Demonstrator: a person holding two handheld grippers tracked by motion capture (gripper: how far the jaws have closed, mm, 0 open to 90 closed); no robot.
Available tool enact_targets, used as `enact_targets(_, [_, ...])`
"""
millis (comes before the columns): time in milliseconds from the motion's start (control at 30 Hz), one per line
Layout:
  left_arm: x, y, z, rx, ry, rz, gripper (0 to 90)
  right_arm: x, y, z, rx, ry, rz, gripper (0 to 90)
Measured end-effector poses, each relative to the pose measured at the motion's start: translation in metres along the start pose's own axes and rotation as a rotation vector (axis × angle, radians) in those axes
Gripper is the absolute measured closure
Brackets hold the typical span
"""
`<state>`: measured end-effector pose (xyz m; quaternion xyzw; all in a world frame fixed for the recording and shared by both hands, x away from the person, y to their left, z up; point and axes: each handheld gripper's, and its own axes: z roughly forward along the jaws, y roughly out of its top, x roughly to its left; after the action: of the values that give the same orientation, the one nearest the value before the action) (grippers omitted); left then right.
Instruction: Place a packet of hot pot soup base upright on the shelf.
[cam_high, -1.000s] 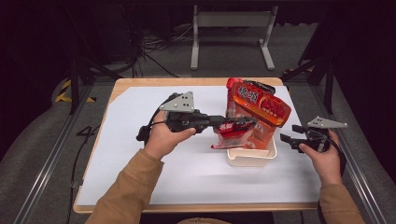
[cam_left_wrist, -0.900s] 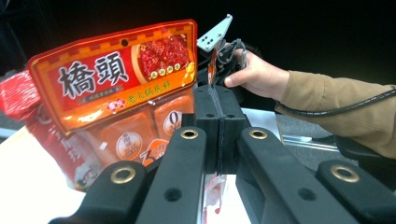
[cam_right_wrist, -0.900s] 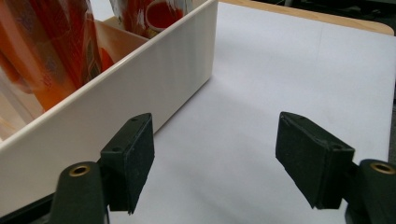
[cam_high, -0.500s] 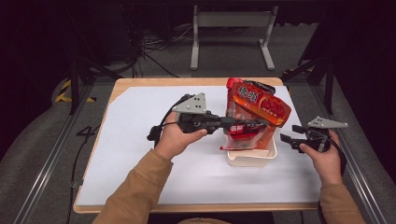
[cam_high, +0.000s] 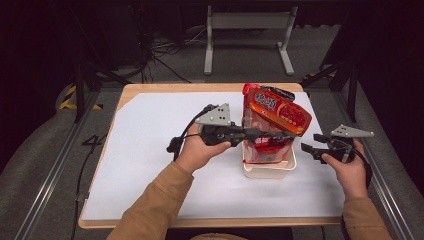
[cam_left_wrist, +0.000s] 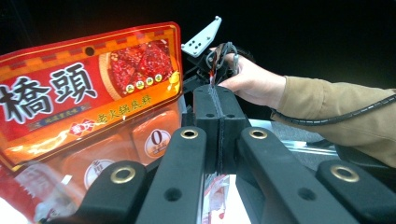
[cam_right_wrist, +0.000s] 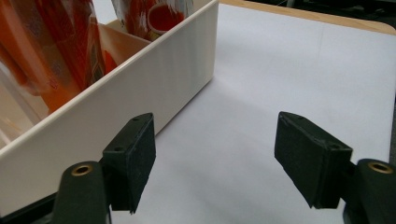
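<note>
Two grippers in play, near edge of the table (cam_high: 150, 190). Person's forearms in tan sleeves come in from 6 o'clock.

Right gripper (cam_high: 311, 148): at about 4 o'clock on the table, held level, jaws spread wide, nothing between them. In the right gripper view (cam_right_wrist: 212, 163) its pads (cam_right_wrist: 135, 158) sit well apart over the white sheet (cam_right_wrist: 289, 70), with the tub wall just beside the left pad, not touching as far as I can tell.

Left gripper (cam_high: 280, 135): hand at table centre, jaws pointing toward 3 o'clock, reaching across the front of the pouches. In the left gripper view (cam_left_wrist: 219, 121) the pads are clamped flat together. A sliver of red-and-clear film shows low down just below the closed pads; can't tell whether it's pinched. No clear grip on anything.

White tub (cam_high: 270, 169): right of centre, roughly 3 o'clock from the left hand, sitting on the white sheet between the two grippers. Red snack pouches (cam_high: 275, 107) stand in it, upright with a lean, tops well above the rim. Front pouch has a clear lower panel; the top one is tilted toward 2 o'clock.

Beyond the table, at 12 o'clock: grey metal stand (cam_high: 247, 30) on the floor, dark cables to its left.
</note>
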<state>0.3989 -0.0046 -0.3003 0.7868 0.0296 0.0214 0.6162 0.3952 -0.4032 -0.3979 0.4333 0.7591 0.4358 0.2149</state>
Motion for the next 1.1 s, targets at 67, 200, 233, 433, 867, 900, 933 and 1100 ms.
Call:
enact_targets(67, [0.0, -0.002, 0.003, 0.001, 0.001, 0.0, 90.0, 0.0, 0.0, 0.0, 0.001, 0.003, -0.001, 29.7])
enact_targets(200, [-0.003, -0.006, 0.009, -0.007, 0.015, 0.01, 90.0, 0.0, 0.0, 0.0, -0.002, 0.002, 0.0, 29.9])
enact_targets(233, [-0.003, -0.007, 0.011, -0.004, 0.017, 0.01, 90.0, 0.0, 0.0, 0.0, -0.001, 0.002, 0.001, 30.0])
enact_targets(433, [-0.004, -0.011, 0.019, 0.007, 0.028, 0.025, 90.0, 0.001, 0.0, 0.0, 0.006, 0.014, 0.001, 31.1])
enact_targets(867, [-0.001, -0.022, 0.031, 0.003, 0.031, 0.01, 90.0, 0.001, 0.0, 0.001, 0.009, 0.02, 0.003, 31.3])
enact_targets(900, [-0.001, -0.022, 0.031, 0.003, 0.031, 0.008, 90.0, 0.001, 0.0, 0.001, 0.009, 0.021, 0.003, 31.2])
enact_targets(933, [0.0, -0.024, 0.032, 0.004, 0.029, 0.005, 90.0, 0.001, 0.0, 0.001, 0.009, 0.02, 0.002, 31.3])
enact_targets(1100, [0.001, -0.028, 0.035, 0.01, 0.028, -0.002, 90.0, 0.001, 0.0, 0.001, 0.008, 0.022, 0.002, 31.2])
